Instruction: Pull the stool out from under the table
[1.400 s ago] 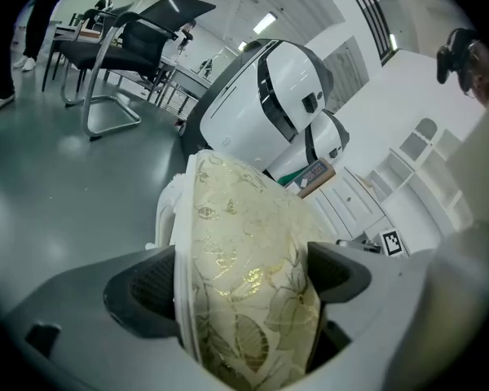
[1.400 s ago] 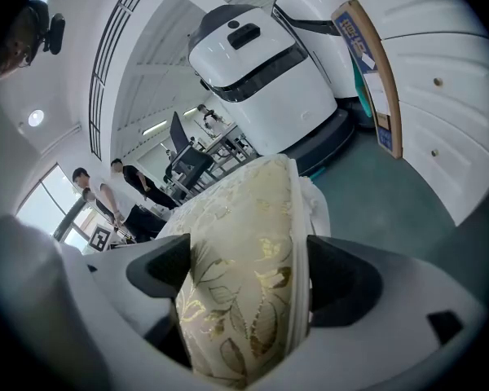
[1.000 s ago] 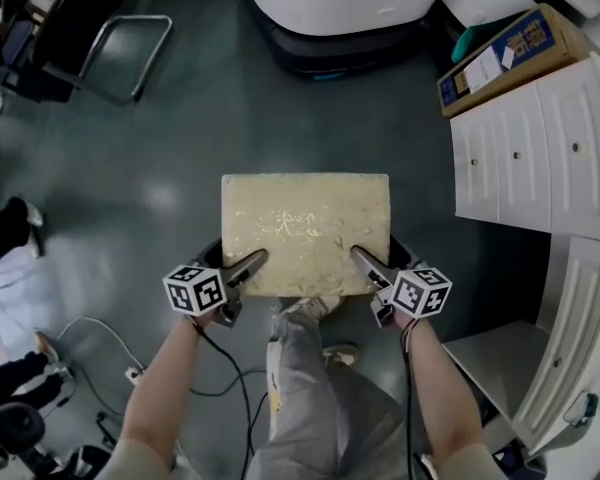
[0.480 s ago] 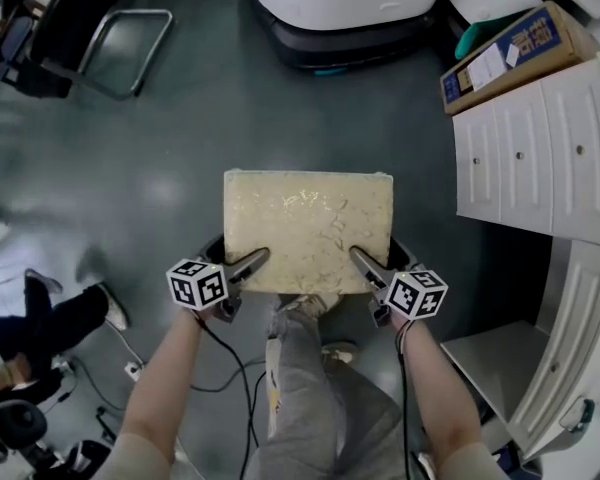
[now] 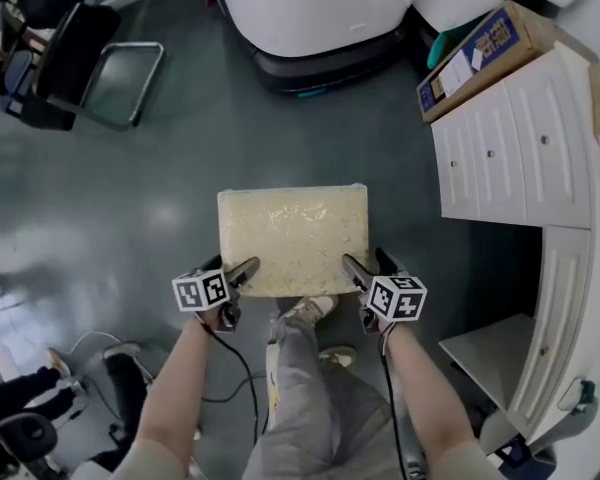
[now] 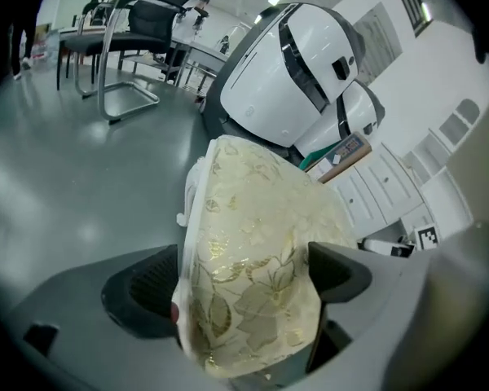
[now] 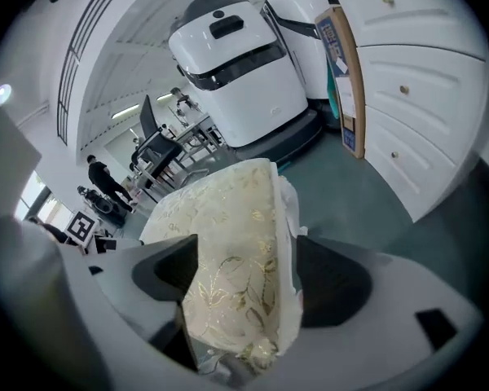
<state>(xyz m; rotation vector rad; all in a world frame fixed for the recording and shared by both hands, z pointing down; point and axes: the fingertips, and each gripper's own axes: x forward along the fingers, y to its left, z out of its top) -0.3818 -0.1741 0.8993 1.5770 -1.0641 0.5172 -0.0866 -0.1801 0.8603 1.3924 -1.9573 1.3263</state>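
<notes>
head view: we see the whole stool (image 5: pixel 292 238), a cream rectangle over the grey floor (image 5: pixel 130 188) beside the white cabinet (image 5: pixel 500 148). gripper views alone reveal its gold leaf pattern; left gripper (image 5: pixel 248 266) pinches its near edge, right gripper (image 5: pixel 352 266) jaws closing on it.

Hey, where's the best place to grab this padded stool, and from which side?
Take the stool seat by its near edge, one corner each, from the person's side: a flat slab whose rim fits between jaws. The left gripper clamps one; the right gripper, jaws closing, has the other between them.
</notes>
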